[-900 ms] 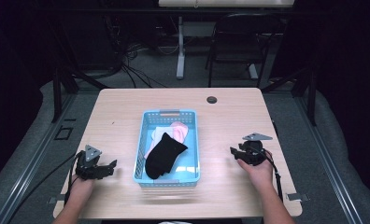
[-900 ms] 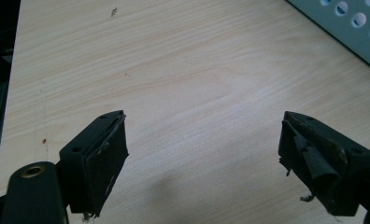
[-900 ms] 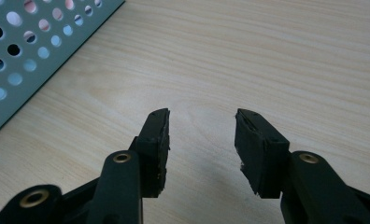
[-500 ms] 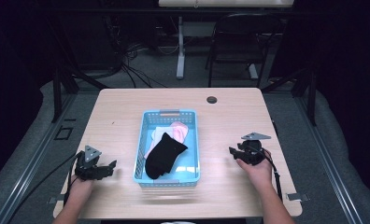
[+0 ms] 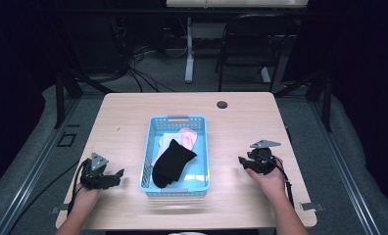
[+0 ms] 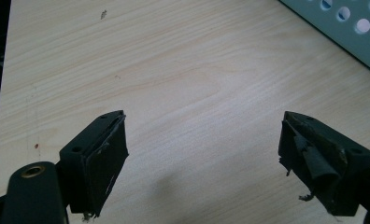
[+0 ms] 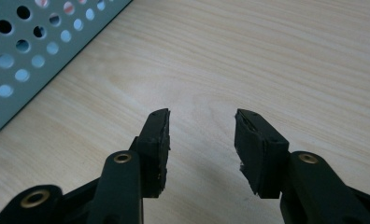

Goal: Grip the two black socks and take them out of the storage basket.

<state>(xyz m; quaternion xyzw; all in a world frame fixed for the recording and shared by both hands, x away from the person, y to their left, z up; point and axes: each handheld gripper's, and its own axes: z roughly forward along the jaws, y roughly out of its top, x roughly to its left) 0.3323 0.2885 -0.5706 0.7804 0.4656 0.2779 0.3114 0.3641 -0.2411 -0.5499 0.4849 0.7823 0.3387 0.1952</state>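
Blue perforated basket [image 5: 176,185] at the centre of the wooden table [image 5: 128,127], taken as landmark; inside it, a black sock [image 5: 172,162] lying diagonally across the middle, draped over a pink sock [image 5: 188,137] and a white cloth [image 5: 165,140] toward the basket's far end. Left gripper [image 5: 117,173] resting on the table to the left of the basket, near its near-left corner, apart from it; jaws spread wide with bare wood between them, nothing held; the basket's wall [image 6: 346,28] appears at the upper right of the left gripper view. Right gripper [image 5: 241,160] on the table to the right of the basket, well apart from its right wall, held in the person's hand; jaws released, parted over bare tabletop, gripping nothing; basket wall [image 7: 29,51] at the upper left of the right gripper view. Small dark round disc [image 5: 222,105] on the table beyond the basket's far right corner.
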